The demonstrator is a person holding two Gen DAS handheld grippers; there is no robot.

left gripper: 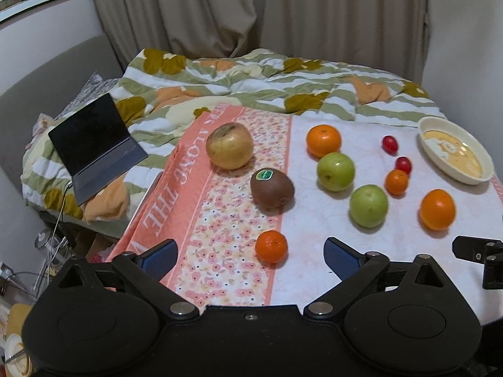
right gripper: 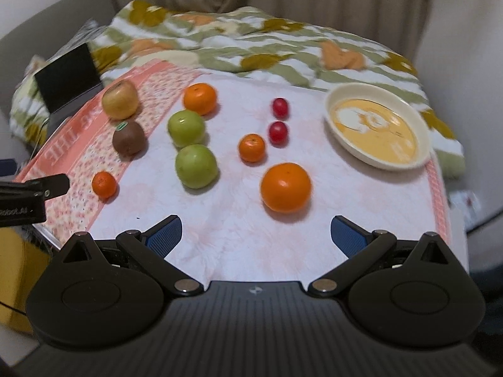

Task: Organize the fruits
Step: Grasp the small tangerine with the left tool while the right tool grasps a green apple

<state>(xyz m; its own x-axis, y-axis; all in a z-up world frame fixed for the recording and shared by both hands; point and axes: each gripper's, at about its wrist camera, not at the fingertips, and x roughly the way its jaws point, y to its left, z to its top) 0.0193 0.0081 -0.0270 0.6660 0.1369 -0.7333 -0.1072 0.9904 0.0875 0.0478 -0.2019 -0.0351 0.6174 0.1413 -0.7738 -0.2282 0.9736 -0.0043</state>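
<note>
Fruits lie scattered on a cloth-covered table (left gripper: 314, 270): a yellow apple (left gripper: 229, 146), a kiwi (left gripper: 272, 191), two green apples (left gripper: 335, 172) (left gripper: 369, 205), large oranges (left gripper: 323, 141) (left gripper: 437, 209), small oranges (left gripper: 271, 246) (left gripper: 396, 182) and two red cherry tomatoes (left gripper: 390, 144) (left gripper: 403, 164). A cream bowl (left gripper: 452, 149) stands empty at the far right. My left gripper (left gripper: 250, 259) is open and empty, just short of the nearest small orange. My right gripper (right gripper: 256, 235) is open and empty, just short of the large orange (right gripper: 285, 187). The bowl also shows in the right wrist view (right gripper: 377, 125).
A rumpled quilt (left gripper: 239, 81) lies on the bed behind the table. An open laptop (left gripper: 94, 144) sits on it at the left. Curtains (left gripper: 251, 9) hang behind. The table's left edge drops off to floor clutter (left gripper: 47, 251).
</note>
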